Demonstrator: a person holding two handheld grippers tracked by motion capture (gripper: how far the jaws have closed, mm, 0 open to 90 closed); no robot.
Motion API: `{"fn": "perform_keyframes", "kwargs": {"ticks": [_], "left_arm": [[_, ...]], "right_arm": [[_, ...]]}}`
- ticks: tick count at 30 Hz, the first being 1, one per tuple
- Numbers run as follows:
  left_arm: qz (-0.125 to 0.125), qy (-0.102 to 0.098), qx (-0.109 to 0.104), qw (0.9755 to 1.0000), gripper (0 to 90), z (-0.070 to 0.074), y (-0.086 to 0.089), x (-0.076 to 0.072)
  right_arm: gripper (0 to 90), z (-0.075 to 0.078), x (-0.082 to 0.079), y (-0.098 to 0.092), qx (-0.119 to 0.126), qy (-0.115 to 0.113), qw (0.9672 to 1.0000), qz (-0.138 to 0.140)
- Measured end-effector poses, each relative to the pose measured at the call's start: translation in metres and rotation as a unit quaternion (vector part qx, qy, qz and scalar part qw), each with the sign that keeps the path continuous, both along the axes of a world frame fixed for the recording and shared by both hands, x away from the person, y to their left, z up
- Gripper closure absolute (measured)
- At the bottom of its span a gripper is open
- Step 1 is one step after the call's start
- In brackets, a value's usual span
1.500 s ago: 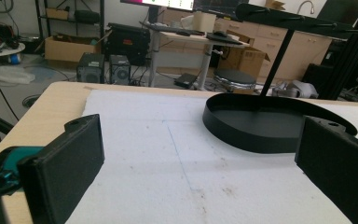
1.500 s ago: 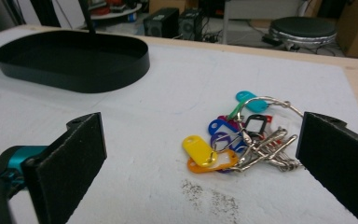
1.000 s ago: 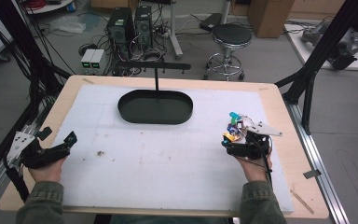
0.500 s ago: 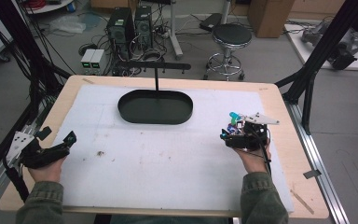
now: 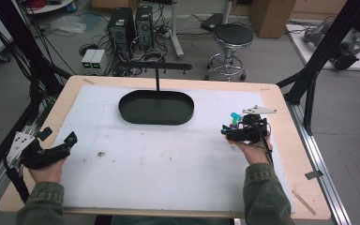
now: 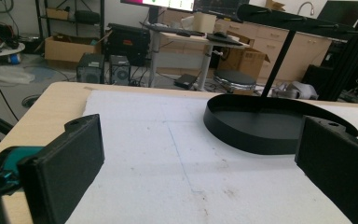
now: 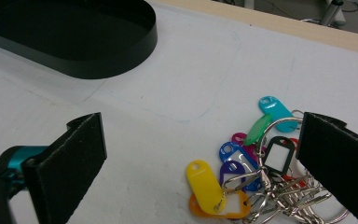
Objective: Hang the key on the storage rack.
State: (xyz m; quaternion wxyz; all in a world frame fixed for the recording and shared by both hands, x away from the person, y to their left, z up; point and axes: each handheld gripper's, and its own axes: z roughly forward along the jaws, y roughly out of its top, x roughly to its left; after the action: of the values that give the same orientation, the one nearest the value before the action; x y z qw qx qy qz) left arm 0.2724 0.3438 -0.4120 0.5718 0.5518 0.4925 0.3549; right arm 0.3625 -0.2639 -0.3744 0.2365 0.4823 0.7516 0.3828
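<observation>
A bunch of coloured key tags (image 7: 242, 172) on metal rings lies on the white mat at the right, seen in the high view as key tags (image 5: 235, 117). My right gripper (image 5: 232, 126) hovers over them, open; in the right gripper view the right gripper (image 7: 205, 140) has the tags near its right jaw. A black oval tray (image 5: 155, 121) with an upright T-shaped stand (image 5: 157, 79) sits at the far middle. At the near left edge my left gripper (image 5: 57, 136) rests open, holding nothing; the left gripper (image 6: 200, 140) looks toward the tray (image 6: 242, 135).
A white foam mat (image 5: 168, 159) covers most of the wooden table (image 5: 281, 98). Black frame posts (image 5: 309, 79) stand at the table's left and right sides. Behind it are a stool (image 5: 232, 37) and computer towers (image 5: 131, 23).
My right gripper has moved slightly away from the person, closer over the key tags. The left gripper has stayed put.
</observation>
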Motion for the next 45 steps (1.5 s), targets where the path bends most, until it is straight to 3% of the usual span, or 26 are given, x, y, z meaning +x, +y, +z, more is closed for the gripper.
{"fn": "perform_keyframes", "kwargs": {"ticks": [6, 9, 16, 21, 23, 24, 29, 36, 40, 45], "left_arm": [[0.001, 0.000, -0.001, 1.0000, 1.7, 0.000, 0.000, 0.000], [0.002, 0.002, 0.002, 1.0000, 1.7, 0.000, 0.000, 0.000], [0.002, 0.000, 0.001, 1.0000, 1.7, 0.000, 0.000, 0.000], [0.002, 0.000, -0.001, 1.0000, 1.7, 0.000, 0.001, 0.000], [0.001, -0.001, -0.003, 1.0000, 1.7, 0.000, 0.001, 0.001], [0.001, -0.001, -0.004, 1.0000, 1.7, 0.000, 0.001, 0.001], [0.002, -0.002, -0.010, 0.9999, 1.7, -0.001, 0.002, 0.002], [0.005, -0.002, -0.021, 0.9998, 1.7, -0.001, 0.005, 0.002], [0.002, 0.000, -0.020, 0.9998, 1.7, -0.002, 0.004, 0.002], [0.001, 0.001, -0.022, 0.9998, 1.7, -0.002, 0.004, 0.003]], "right_arm": [[0.5, 0.004, 0.010, 0.000, -0.012, 0.010, 0.9999, 0.006], [0.6, 0.003, 0.018, -0.003, -0.021, 0.032, 0.9992, 0.009], [0.6, 0.001, 0.031, -0.006, -0.037, 0.059, 0.9975, 0.012], [0.6, -0.001, 0.043, -0.007, -0.057, 0.079, 0.9952, 0.011], [0.6, -0.003, 0.049, -0.007, -0.060, 0.093, 0.9938, 0.012], [0.6, -0.006, 0.055, -0.008, -0.064, 0.110, 0.9918, 0.012], [0.8, -0.014, 0.065, -0.012, -0.070, 0.129, 0.9891, 0.007], [8.8, -0.021, 0.071, -0.021, -0.067, 0.150, 0.9864, 0.005], [21.5, -0.021, 0.072, -0.023, -0.060, 0.158, 0.9855, 0.017], [31.4, -0.026, 0.076, -0.026, -0.071, 0.182, 0.9804, 0.027]]}}
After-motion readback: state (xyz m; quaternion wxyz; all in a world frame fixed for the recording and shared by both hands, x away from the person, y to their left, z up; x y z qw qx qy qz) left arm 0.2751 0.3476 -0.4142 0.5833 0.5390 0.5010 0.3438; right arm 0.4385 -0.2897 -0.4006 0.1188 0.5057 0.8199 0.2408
